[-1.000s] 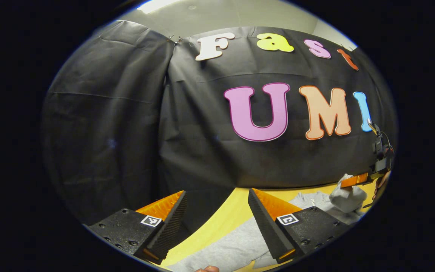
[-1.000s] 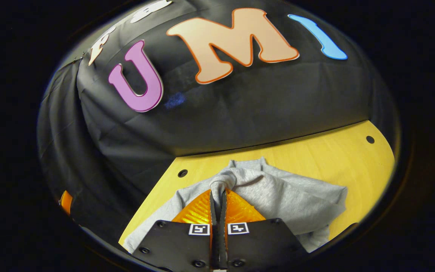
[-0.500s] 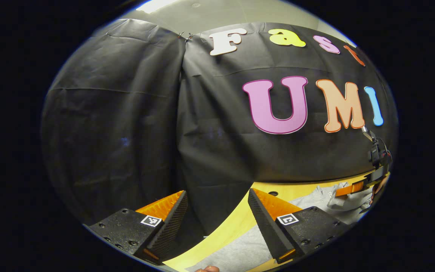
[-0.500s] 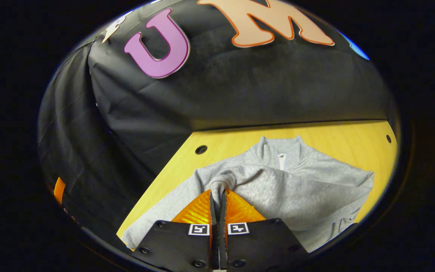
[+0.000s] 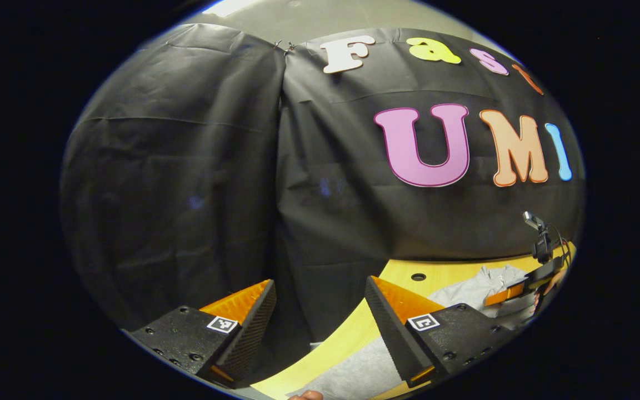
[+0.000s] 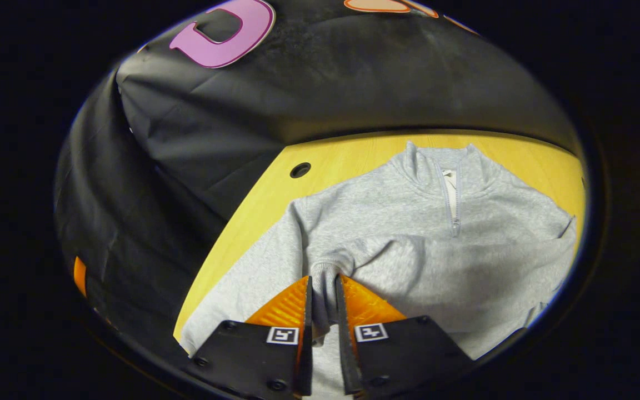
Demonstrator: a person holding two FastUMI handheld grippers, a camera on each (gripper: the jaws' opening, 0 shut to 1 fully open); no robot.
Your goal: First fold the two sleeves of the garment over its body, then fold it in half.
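Note:
A grey zip-neck sweatshirt (image 6: 386,211) lies flat on the yellow table (image 6: 353,153), collar at the far side. One sleeve (image 6: 442,275) is laid across the body, and its cuff (image 6: 323,289) sits between the slightly parted fingers of my right gripper (image 6: 323,279), low over the cloth. The left gripper (image 5: 320,283) hangs open over the table's left edge with nothing between its fingers, and grey cloth (image 5: 353,375) lies below it. Farther off in the left gripper view, the right gripper (image 5: 511,291) rests on the sweatshirt.
Black booth cloth closes off the back and left. A round hole (image 6: 300,169) marks the table near the sweatshirt's shoulder. The table's left edge (image 6: 231,244) runs close along the garment. An orange finger of the other gripper (image 6: 79,275) peeks in at far left.
The right gripper carried the sleeve cuff down across the body to the cloth, and its fingers parted from tightly shut. The left gripper drifted a little to the left, still open.

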